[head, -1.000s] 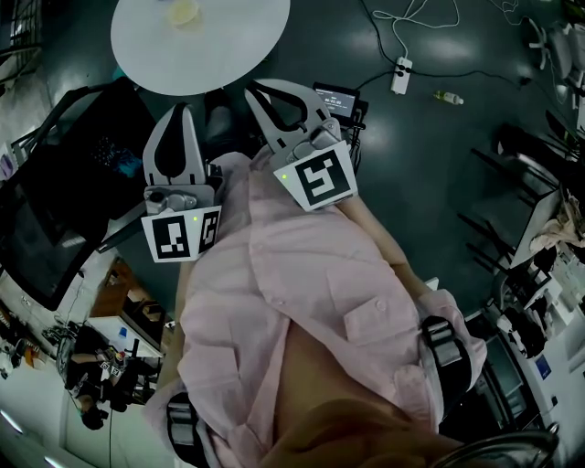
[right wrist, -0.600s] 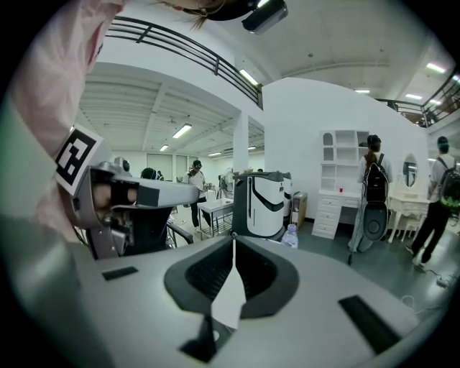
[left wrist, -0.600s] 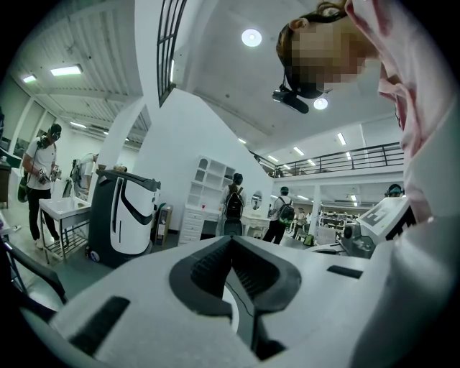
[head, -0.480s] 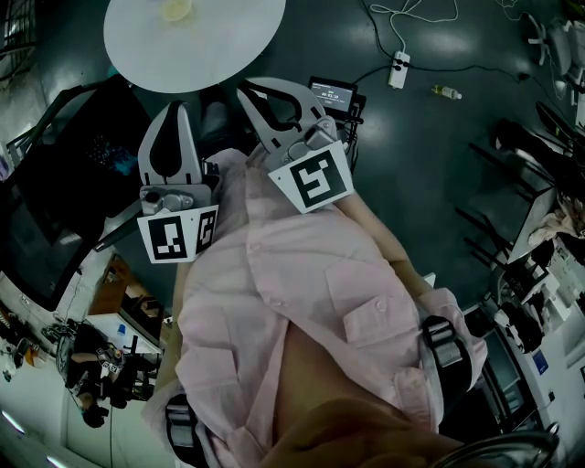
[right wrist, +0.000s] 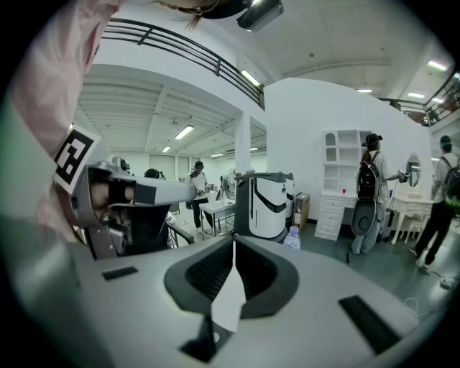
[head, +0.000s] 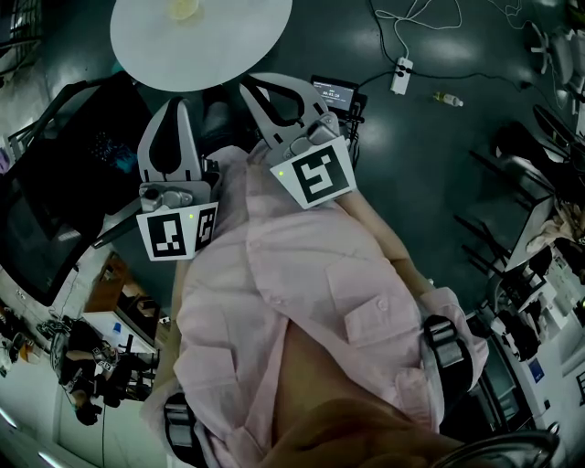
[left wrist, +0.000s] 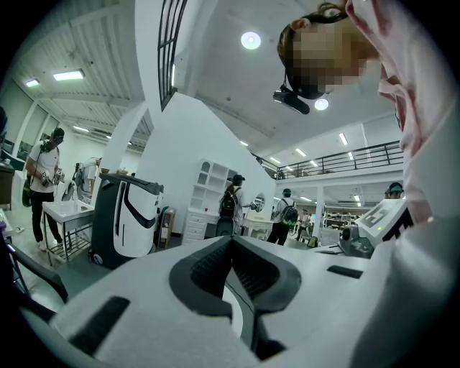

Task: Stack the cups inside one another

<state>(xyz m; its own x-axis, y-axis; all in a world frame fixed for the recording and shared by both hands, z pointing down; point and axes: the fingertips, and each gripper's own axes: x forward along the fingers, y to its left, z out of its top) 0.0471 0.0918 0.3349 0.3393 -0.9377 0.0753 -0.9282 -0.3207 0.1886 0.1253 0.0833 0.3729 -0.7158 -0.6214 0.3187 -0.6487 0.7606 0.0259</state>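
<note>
Two grippers are recorded, both held close against the chest of a person in a pink shirt (head: pixel 302 292), each carrying one marker cube. The left gripper (head: pixel 176 108) is observed with its jaws closed tip to tip and nothing between them, as confirmed in the left gripper view (left wrist: pixel 231 241). The right gripper (head: pixel 249 89) is likewise found fully closed and empty, its tips meeting in the right gripper view (right wrist: pixel 233 246). One round white table (head: pixel 210 46) is noted at the far side of the head view, beyond both grippers and apart from them. On its far edge one pale yellow cup (head: pixel 184 9) is seen; whether further cups are nested in it cannot be told. On the dark floor to the right, one white power strip (head: pixel 400 73) with its cable and one small bottle (head: pixel 448 98) are logged, well apart from the table. One black chair (head: pixel 55 183) is placed at the left. Two people with backpacks (right wrist: pixel 370 187) are visible at the right of the right gripper view.
</note>
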